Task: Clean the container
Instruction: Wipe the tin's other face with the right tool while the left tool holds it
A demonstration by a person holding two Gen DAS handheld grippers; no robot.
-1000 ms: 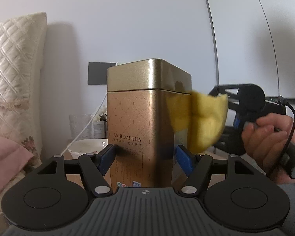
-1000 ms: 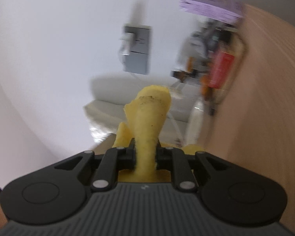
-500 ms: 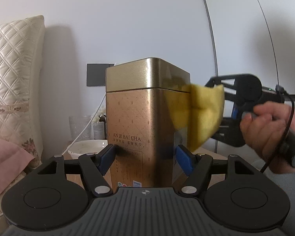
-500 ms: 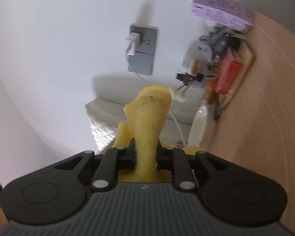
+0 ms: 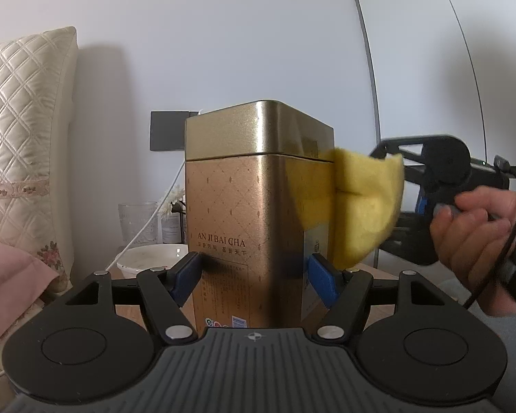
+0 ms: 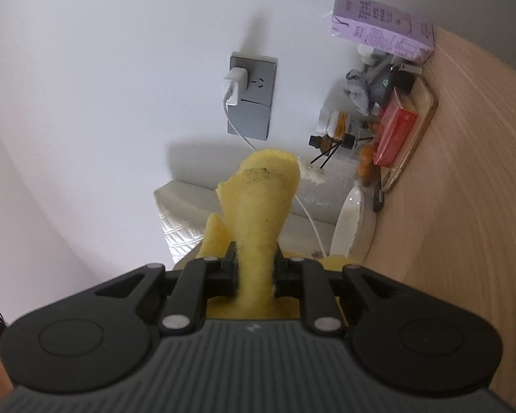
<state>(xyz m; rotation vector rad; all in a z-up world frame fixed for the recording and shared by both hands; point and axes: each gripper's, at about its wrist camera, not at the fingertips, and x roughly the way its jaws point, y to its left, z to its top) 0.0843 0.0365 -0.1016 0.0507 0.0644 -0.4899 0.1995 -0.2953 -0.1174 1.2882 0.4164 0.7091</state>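
Holding the gold tea tin (image 5: 247, 220) upright between the blue pads (image 5: 321, 280) of the left gripper (image 5: 254, 278), jaws spread wide and closed on its lower walls, near centre of the left wrist view. Pinching a folded yellow cloth (image 5: 364, 206) in the right gripper (image 6: 256, 272), jaws nearly together, cloth pressed on the tin's right face just under the lid (image 5: 258, 130) seam. Likely light, stiff and slick: thin metal walls, smooth printed finish, so prone to twisting under sideways rubbing; best gripped low on flat opposite faces, as now, not by the lid, which may lift off. Soft, limp cloth, speckled dark at its tip (image 6: 268, 172). Hidden: the tin's base behind the gripper body, its far faces, any contents. Unclear whether resting on the wooden tabletop (image 5: 378, 272) or lifted.
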